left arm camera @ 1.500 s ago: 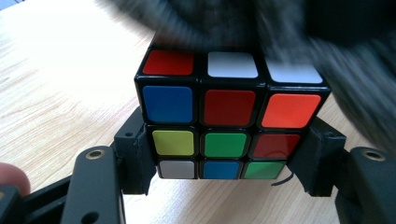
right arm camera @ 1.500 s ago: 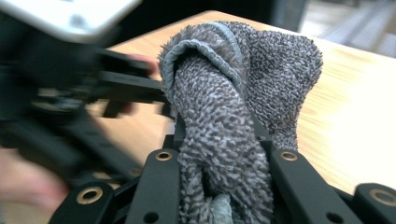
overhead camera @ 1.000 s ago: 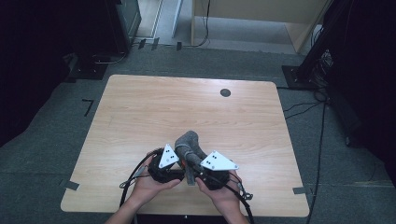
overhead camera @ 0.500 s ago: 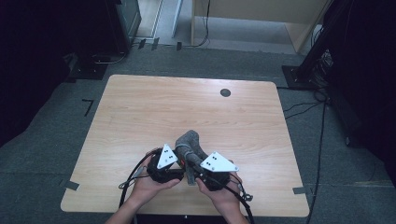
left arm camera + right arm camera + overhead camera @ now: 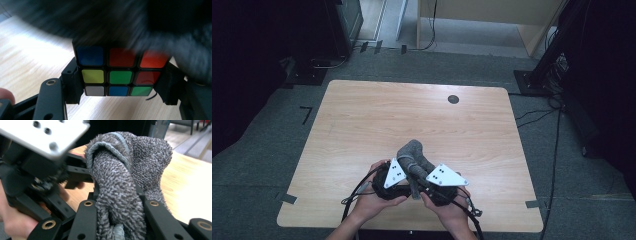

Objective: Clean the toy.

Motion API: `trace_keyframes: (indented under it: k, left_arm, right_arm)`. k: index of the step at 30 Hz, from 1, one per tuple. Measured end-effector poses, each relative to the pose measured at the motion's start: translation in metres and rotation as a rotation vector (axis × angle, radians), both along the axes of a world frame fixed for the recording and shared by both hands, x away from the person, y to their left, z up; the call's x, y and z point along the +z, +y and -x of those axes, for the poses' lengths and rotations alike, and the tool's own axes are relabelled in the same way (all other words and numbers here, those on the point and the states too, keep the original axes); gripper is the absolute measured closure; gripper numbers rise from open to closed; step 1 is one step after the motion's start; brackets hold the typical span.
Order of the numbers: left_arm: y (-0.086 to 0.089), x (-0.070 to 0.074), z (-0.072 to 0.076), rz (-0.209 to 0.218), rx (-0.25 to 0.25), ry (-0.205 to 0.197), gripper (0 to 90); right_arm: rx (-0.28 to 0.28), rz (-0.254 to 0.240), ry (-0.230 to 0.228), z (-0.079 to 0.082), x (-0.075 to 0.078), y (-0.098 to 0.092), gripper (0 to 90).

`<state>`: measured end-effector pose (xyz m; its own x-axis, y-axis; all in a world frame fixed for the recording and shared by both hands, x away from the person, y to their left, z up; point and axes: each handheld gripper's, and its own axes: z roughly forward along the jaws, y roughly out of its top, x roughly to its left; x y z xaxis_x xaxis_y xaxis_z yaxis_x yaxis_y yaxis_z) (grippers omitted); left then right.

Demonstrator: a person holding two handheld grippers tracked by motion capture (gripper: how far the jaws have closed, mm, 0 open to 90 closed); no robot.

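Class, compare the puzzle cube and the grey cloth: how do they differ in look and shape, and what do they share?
The puzzle cube is hard-edged, with glossy blue, red, orange, yellow, green and white squares; the grey cloth is one dull colour, nubbly and soft. The cube keeps flat faces and square corners; the cloth is bunched and folded over. Shared: each is clamped between black jaws, the cube in the left gripper, the cloth in the right gripper.

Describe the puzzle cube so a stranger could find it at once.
Start at the wooden table and go to its near edge, where the person's two hands meet. The left gripper clamps the puzzle cube between its black jaws, just under a grey towel bunched in the right gripper. Its squares of blue, red, green, yellow and white mark it out from the grey and black around it.
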<state>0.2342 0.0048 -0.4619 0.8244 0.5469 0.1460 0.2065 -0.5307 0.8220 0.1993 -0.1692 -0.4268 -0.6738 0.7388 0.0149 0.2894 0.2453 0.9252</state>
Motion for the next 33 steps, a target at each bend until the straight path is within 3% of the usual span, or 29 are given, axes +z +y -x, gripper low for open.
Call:
trace_keyframes:
  k: [3,7,10,12,14,17,21,22,24,27,28,31,33]
  left_arm:
    - [0.001,0.004,0.001,0.013,-0.007,-0.018,34.6]
    - [0.006,0.006,-0.002,0.036,0.01,-0.019,34.6]
    - [0.007,0.006,-0.002,0.042,0.012,-0.017,34.6]
    - [0.004,0.005,0.001,0.04,-0.007,-0.02,34.6]
    - [0.0,0.003,0.004,0.024,-0.026,-0.038,34.6]
    - [0.002,0.004,0.004,0.036,-0.034,-0.036,34.6]
    - [0.006,0.007,0.002,0.066,-0.026,-0.028,34.6]
    - [0.006,0.007,0.001,0.068,-0.027,-0.027,34.6]
    - [0.005,0.006,0.001,0.063,-0.029,-0.029,34.6]
    - [0.004,0.005,0.002,0.053,-0.031,-0.035,34.6]
    - [0.005,0.005,0.002,0.052,-0.029,-0.037,34.6]
    - [0.008,0.006,0.001,0.065,-0.032,-0.037,34.6]
    - [0.011,0.006,0.001,0.093,-0.043,-0.036,34.6]
  right_arm:
    - [-0.014,-0.028,-0.003,-0.005,0.003,-0.007,74.3]
    - [-0.11,-0.055,0.029,-0.013,0.002,-0.028,74.4]
    - [-0.086,-0.06,0.022,-0.009,0.003,-0.024,74.1]
    - [-0.019,-0.064,0.005,-0.003,0.004,-0.014,74.1]
    - [0.006,-0.046,-0.008,0.001,0.005,-0.005,74.1]
    - [-0.007,-0.042,-0.012,-0.002,0.006,-0.009,74.2]
    - [-0.103,-0.069,0.017,-0.011,0.006,-0.03,74.2]
    - [-0.104,-0.081,0.021,-0.01,0.006,-0.031,74.2]
    - [-0.089,-0.054,-0.009,-0.005,0.007,-0.024,74.1]
    - [0.001,-0.033,-0.037,0.004,0.007,-0.007,74.0]
    - [0.007,-0.019,-0.046,0.005,0.007,-0.003,74.0]
    - [0.002,-0.05,-0.021,-0.001,0.007,-0.01,74.1]
    - [-0.075,-0.063,0.006,-0.009,0.008,-0.026,74.1]
